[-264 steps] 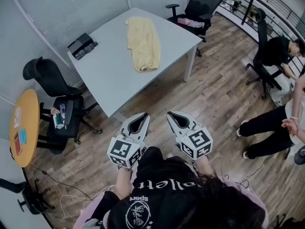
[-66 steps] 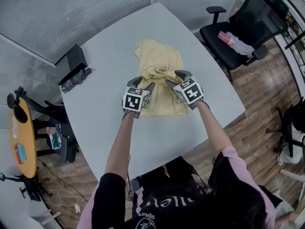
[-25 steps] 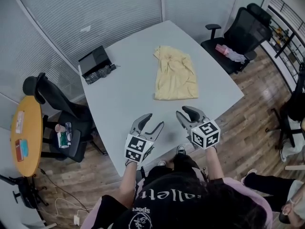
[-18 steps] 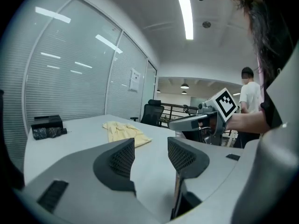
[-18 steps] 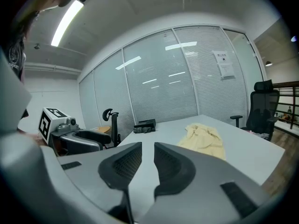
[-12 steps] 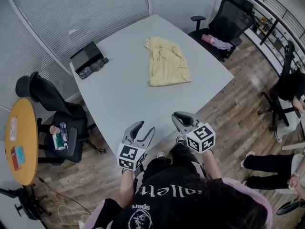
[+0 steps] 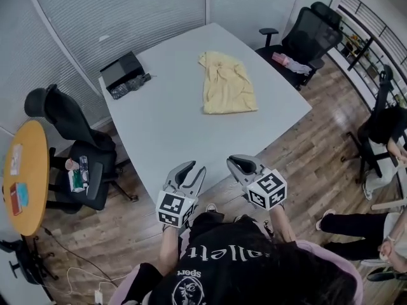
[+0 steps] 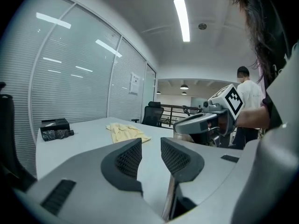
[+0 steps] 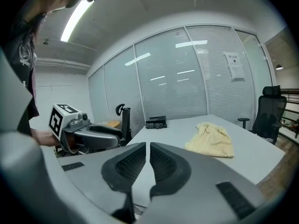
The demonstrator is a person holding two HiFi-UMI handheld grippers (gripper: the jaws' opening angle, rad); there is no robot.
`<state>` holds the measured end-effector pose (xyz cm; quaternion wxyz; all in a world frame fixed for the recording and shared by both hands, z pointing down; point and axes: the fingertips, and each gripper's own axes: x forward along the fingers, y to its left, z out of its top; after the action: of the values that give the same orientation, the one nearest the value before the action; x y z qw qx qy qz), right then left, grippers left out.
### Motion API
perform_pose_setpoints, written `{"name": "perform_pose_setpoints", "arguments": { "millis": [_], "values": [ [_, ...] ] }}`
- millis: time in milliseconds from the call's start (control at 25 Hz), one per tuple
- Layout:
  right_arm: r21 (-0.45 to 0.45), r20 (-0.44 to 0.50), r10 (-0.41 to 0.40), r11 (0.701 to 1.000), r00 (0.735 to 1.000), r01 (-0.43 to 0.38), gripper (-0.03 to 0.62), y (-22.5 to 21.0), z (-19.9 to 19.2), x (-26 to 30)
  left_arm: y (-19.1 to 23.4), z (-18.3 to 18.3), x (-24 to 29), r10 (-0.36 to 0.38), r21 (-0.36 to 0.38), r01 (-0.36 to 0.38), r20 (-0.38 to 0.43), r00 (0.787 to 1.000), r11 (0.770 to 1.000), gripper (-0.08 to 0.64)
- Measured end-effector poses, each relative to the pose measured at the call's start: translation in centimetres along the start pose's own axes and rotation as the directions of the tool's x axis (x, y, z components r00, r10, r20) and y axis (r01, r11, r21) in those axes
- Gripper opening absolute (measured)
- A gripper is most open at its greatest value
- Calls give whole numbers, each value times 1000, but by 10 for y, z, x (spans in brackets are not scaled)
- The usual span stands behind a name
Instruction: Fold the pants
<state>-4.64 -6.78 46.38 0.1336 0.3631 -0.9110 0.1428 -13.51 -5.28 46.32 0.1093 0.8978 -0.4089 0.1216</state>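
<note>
The yellow pants (image 7: 227,91) lie folded into a rough rectangle on the far part of the grey table (image 7: 165,126); they also show in the left gripper view (image 8: 125,132) and the right gripper view (image 9: 211,139). Both grippers are held off the table's near edge, over the wooden floor, far from the pants. My left gripper (image 7: 196,168) (image 8: 150,146) has its jaws closing with a clear gap and nothing between them. My right gripper (image 7: 234,161) (image 9: 147,146) has its jaws closing to a thin slit, holding nothing.
A black box (image 7: 121,72) with a dark bundle beside it sits at the table's far left corner. Black office chairs stand to the left (image 7: 76,132) and at the far right (image 7: 305,30), the latter with cloth on it. An orange round table (image 7: 25,176) is at left; a seated person (image 7: 388,126) at right.
Both grippers have drawn back from the table toward my body. The left jaws have narrowed from wide open and the right jaws have come nearly together. The pants lie unmoved.
</note>
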Motion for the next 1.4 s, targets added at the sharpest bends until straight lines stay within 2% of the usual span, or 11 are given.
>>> {"name": "perform_pose_setpoints", "arguments": {
  "millis": [280,440,800,1080,1400],
  "values": [
    [-32,4,71,997,997,-71,40,16,3,-20,-22,8,-14,63,-12,-62,29,998,998,102],
    [-58,9,120,991,993,-119,40,28,1,-44,-48,15,-25,96,-11,-95,49,994,995,69],
    [-88,22,173,981,985,-170,32,48,-23,-112,-121,8,-47,159,-16,-159,50,986,987,54],
    [-97,35,200,976,979,-196,29,62,-40,-147,-163,-8,-61,176,-13,-176,31,984,984,52],
    [-97,41,218,972,975,-213,28,71,-50,-164,-184,-17,-71,185,-13,-185,15,983,983,52]
  ]
}}
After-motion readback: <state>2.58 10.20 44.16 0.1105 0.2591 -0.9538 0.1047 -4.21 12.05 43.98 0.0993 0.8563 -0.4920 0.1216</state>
